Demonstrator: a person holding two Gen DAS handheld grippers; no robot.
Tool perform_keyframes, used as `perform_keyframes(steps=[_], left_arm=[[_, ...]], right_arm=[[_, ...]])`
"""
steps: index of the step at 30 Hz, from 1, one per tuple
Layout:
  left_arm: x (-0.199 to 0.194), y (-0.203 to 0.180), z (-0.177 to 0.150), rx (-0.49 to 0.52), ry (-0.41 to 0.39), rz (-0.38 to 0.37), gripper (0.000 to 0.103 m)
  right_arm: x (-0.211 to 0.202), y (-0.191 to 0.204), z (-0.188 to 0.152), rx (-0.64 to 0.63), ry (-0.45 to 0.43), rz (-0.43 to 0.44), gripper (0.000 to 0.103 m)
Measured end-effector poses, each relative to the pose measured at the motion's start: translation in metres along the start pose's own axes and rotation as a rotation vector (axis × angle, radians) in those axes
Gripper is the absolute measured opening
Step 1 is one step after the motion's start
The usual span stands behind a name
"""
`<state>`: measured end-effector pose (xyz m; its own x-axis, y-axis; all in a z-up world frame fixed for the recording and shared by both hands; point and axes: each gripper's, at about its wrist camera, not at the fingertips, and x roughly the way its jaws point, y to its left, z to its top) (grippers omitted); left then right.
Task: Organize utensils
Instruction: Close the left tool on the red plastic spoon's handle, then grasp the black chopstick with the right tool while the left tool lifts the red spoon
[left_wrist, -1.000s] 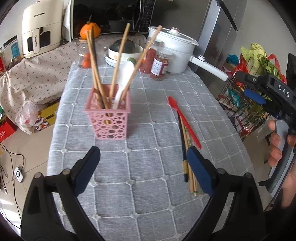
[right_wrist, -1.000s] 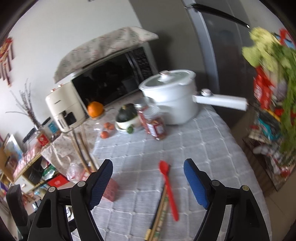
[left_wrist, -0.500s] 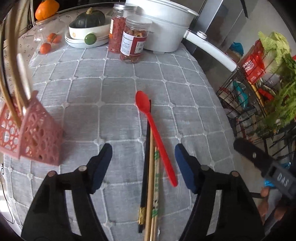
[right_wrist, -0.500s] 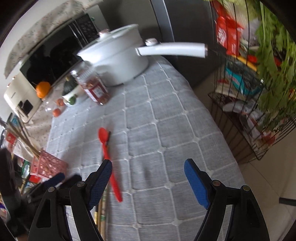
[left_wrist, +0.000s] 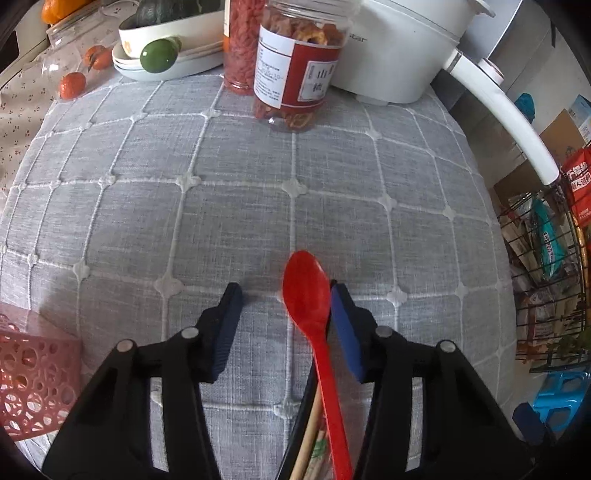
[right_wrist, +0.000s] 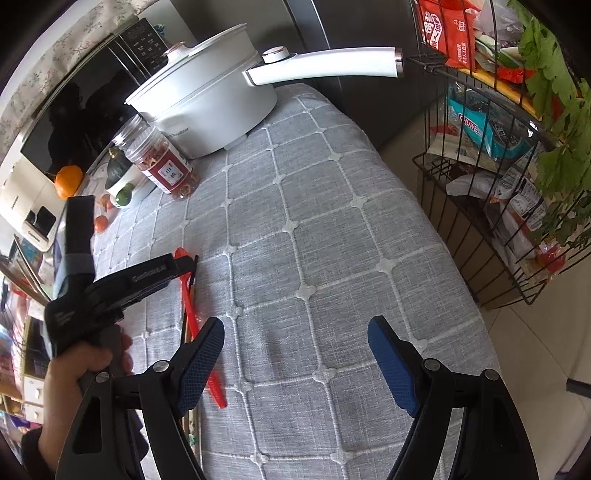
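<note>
The left gripper (left_wrist: 286, 301) has its jaws closing around the red spoon (left_wrist: 306, 291), seemingly not yet pinching it, for lifting off the surface (left_wrist: 221, 206); the right gripper (right_wrist: 295, 341) waits wide open, empty.

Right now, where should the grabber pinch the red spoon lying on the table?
Best on the thin neck just behind the bowl of the red spoon, coming straight down from above. It lies flat on the gray tablecloth, and the chopsticks crowd its handle farther back. The left gripper already straddles that spot, jaws just closing, one pad beside the bowl.
</note>
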<state>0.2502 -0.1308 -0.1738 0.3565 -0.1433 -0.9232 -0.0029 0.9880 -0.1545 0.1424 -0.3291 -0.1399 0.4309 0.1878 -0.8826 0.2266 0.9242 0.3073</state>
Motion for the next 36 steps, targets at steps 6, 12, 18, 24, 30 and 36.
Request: perform_keyframes(steps=[6, 12, 18, 24, 30, 36], left_arm=[[0.002, -0.007, 0.0, 0.029, 0.013, 0.001, 0.009], [-0.022, -0.009, -0.012, 0.066, -0.016, -0.064, 0.003], [-0.079, -0.004, -0.031, 0.163, -0.11, -0.138, 0.003], [-0.142, 0.023, -0.052, 0.233, -0.223, -0.194, 0.003], [-0.18, 0.061, -0.081, 0.25, -0.326, -0.187, 0.003], [-0.2, 0.093, -0.092, 0.228, -0.41, -0.194, 0.003]], right_arm=[[0.003, 0.001, 0.0, -0.006, 0.008, 0.009, 0.081], [0.003, -0.004, 0.0, 0.015, 0.009, -0.001, 0.081], [0.0, -0.007, -0.002, 0.033, -0.001, -0.013, 0.081], [0.004, -0.003, -0.004, 0.056, 0.007, -0.003, 0.081], [0.016, 0.022, -0.005, 0.016, 0.02, 0.038, 0.081], [0.042, 0.061, 0.006, -0.009, 0.07, 0.141, 0.068]])
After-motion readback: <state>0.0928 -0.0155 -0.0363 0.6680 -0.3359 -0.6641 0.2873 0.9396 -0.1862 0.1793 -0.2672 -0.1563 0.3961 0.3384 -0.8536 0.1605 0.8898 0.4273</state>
